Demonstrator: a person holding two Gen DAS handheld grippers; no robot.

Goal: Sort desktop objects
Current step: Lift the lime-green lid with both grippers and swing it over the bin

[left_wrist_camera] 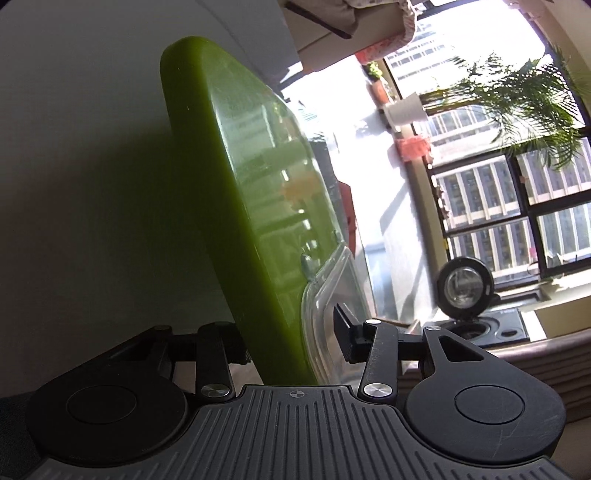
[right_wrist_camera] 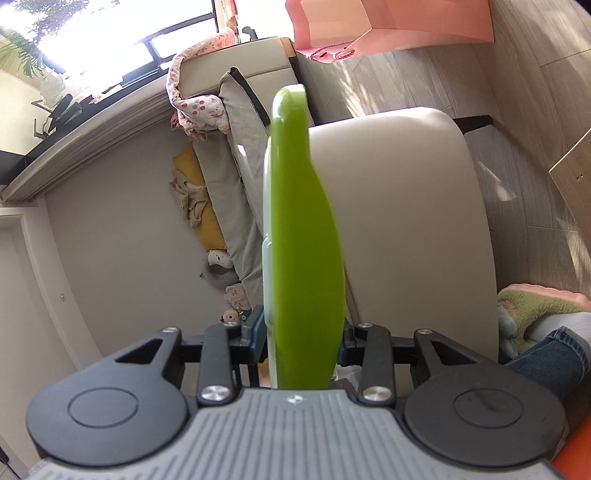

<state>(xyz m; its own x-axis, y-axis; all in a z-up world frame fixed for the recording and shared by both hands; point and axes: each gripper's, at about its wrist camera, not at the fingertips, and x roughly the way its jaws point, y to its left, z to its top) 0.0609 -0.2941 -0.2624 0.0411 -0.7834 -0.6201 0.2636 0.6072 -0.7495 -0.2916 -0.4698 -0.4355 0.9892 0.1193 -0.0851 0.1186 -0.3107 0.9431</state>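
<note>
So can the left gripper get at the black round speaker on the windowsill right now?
Probably not. The left gripper is closed on the green plastic box with the clear lid, as is the right gripper. The black round speaker sits well beyond.

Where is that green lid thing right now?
The green lid stands on edge in mid-air, clamped between both the right gripper and left gripper.

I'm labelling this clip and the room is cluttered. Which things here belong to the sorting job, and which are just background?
Job in hand:
- green box with clear lid, held edge-on
- left gripper, jaws either side of it
- right gripper, jaws shut on it

Just lying about:
- potted palm
- beige chair
- pink bag
- slipper
</note>
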